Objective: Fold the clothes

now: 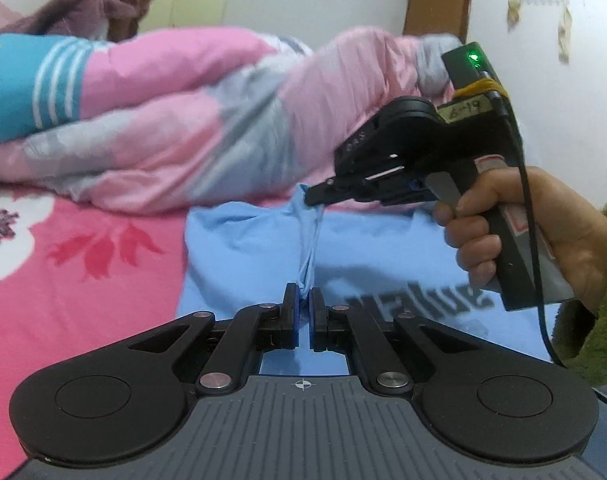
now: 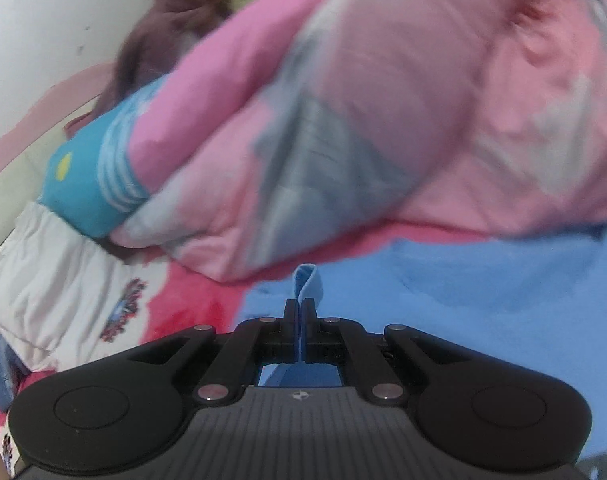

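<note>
While both grippers pinch the same light blue T-shirt [image 1: 255, 248], each sits closed on a raised fold of it. Left gripper [image 1: 302, 300], lower centre of the left wrist view: jaws clamped on a bunched ridge of fabric. Right gripper [image 2: 299, 312], lower centre of its own view: jaws shut on a thin upright loop of hem.

Writing: handwritten tag "6-19" on the right gripper's body, seen only in the left view, plus a green LED above it. Dark print on the shirt, upside down and partly cut off; not legible.

Left view only: right gripper from the side [image 1: 317, 196] at centre right, hand [image 1: 515, 236] on its handle, fuzzy green sleeve [image 1: 595, 308], black cable, brown door [image 1: 437, 4] upper right.

Right view only: white printed garment [image 2: 59, 280] at lower left.

Shirt is smooth knit, lying flat on a pink floral bedsheet [image 1: 83, 260]. Behind it a puffy pink and grey quilt [image 1: 207, 120], rolled. A person in a mauve fleece [image 1: 91, 4] at upper left.
</note>
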{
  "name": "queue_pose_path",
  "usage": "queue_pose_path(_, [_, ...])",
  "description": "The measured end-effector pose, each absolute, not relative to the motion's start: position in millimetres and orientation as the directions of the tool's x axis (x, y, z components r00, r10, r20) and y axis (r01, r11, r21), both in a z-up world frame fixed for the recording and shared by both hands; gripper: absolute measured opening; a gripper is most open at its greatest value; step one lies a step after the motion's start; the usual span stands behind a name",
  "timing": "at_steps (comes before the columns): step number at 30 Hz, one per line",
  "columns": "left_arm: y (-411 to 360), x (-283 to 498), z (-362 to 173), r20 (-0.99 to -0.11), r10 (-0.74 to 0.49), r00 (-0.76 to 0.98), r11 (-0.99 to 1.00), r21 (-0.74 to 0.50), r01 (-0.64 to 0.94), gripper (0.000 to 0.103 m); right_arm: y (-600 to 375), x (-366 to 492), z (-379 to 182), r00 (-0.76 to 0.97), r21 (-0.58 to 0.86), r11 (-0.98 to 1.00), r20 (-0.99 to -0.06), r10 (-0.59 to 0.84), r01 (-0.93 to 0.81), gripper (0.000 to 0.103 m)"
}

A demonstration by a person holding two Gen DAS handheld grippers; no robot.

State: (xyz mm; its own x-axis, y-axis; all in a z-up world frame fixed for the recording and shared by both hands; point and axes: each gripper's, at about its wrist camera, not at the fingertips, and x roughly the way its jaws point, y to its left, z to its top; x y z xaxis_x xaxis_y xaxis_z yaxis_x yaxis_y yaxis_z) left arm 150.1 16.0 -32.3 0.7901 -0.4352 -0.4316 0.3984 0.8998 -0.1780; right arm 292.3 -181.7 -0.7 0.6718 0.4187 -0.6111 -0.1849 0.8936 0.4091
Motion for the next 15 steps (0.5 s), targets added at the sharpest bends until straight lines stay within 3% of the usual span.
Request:
queue_pose_path(4, [15.8, 157.9, -42.8, -0.496, -0.461, 0.736, 0.887, -0.222, 0.405, 0.004, -202.4, 287.8, -26.5, 0.684, 0.397, 0.911, -0.633, 0.363, -0.116, 0.000])
queue_pose_path(10, [39.2, 150.7, -40.8, -0.503, -0.536, 0.678, 0.844, -0.328, 0.423, 0.014, -228.4, 284.8, -49.5, 0.677, 0.447, 0.894, -0.650, 0.344, -0.025, 0.001])
queue_pose_path(15, [65.7, 147.0, -38.1, -0.502, -0.484, 0.717, 0.874, -0.327, 0.361, 0.014, -247.2, 264.6, -42.0, 0.675, 0.489, 0.873, -0.645, 0.358, 0.004, 0.004])
